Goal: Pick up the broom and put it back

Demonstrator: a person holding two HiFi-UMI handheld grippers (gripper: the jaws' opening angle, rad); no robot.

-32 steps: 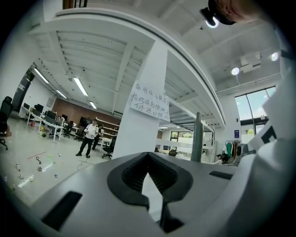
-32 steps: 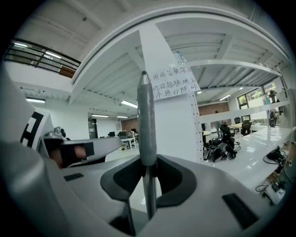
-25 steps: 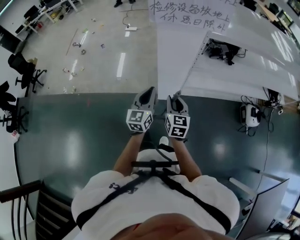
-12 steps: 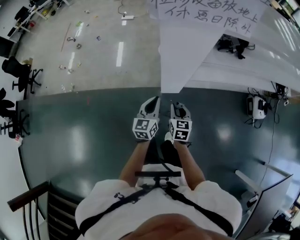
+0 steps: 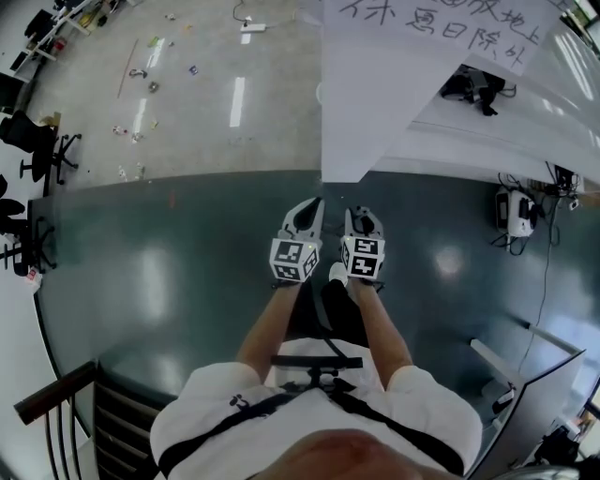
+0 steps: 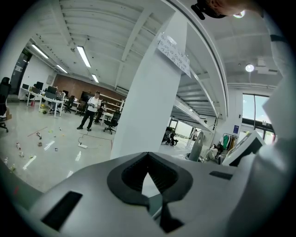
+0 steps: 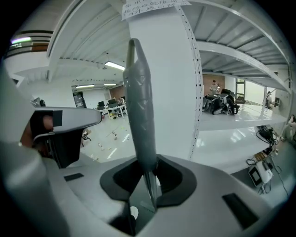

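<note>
**Carrying stage, seen from the head and from both grippers.** The right gripper (image 7: pixel 147 167) pinches a grey tapered shaft, taken to be the broom handle (image 7: pixel 138 106). The shaft rises out of the jaws in front of the white column (image 7: pixel 162 69). The left gripper (image 6: pixel 148 156) has its jaws pressed together on nothing and sits just left of the right one above the dark green floor (image 5: pixel 169 272).

**Technique (judgement).** The broom is already lifted, and what remains is to return it to its place. A single pinch on a long shaft lets the far end swing. The handle is best kept close to upright, and the free left gripper can steady it at a second point. The pinch should be released only once the broom rests or leans securely.

**Limits of view.** The broom head appears in no view, and neither does the storage spot. In the head view the handle cannot be picked out beside the right gripper (image 5: pixel 364 217). The paper notice (image 5: pixel 441 28) on the column is cut off at the top edge. The litter (image 5: pixel 141 80) on the far pale floor is too small to identify.
</note>
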